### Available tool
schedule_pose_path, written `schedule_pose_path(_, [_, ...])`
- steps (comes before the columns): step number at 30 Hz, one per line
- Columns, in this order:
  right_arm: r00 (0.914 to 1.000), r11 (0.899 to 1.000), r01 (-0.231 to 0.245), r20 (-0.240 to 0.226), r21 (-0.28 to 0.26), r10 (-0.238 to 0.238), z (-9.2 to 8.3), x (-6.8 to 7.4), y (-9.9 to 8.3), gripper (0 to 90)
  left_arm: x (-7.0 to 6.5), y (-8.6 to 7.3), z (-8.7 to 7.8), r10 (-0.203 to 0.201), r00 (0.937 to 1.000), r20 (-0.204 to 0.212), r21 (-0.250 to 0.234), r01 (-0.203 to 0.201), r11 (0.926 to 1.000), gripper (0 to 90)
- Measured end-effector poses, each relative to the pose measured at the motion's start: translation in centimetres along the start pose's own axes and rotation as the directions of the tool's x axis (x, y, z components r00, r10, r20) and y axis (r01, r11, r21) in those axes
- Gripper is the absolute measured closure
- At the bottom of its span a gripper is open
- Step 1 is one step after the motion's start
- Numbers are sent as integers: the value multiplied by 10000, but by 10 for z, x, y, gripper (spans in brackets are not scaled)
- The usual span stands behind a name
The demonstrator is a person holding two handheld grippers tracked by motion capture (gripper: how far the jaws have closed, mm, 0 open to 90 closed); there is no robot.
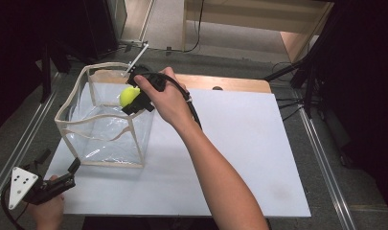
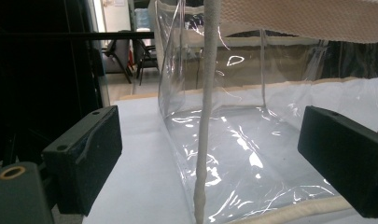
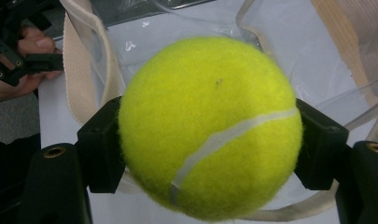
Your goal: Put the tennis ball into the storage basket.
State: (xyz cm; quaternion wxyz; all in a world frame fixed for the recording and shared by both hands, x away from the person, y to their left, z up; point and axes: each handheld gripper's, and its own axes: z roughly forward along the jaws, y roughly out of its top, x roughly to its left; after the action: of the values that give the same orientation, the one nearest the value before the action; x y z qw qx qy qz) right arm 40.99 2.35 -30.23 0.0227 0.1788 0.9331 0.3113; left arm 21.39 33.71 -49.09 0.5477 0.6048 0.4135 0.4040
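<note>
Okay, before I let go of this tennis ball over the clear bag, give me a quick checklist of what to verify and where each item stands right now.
1. Grip: right gripper clamped on the tennis ball, a jaw on each side: ok.
2. Ball position: in the high view the ball sits over the open top of the clear bag: ok.
3. Bag mouth: rim spread open, bag upright: ok.
4. Bag contents: nothing seen through the walls: ok.
5. Left gripper: jaws open around the bag's near corner seam, not pressing on it, so the bag is unsteadied: not ok.
6. Height of ball above the bag floor: cannot tell.
</note>
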Motion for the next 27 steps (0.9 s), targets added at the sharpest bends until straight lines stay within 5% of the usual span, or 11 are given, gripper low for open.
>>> schedule_pose_path(12, [9996,9994,-292,64,177,291,4,-3,-5,232,0,0,0,6,10000,-9,-11,-6,10000,68])
schedule_pose_path(27, [9991,9926,-416,-54,1141,425,21,-4,-1,229,0,0,0,-2,10000,-11,-20,2,10000,68])
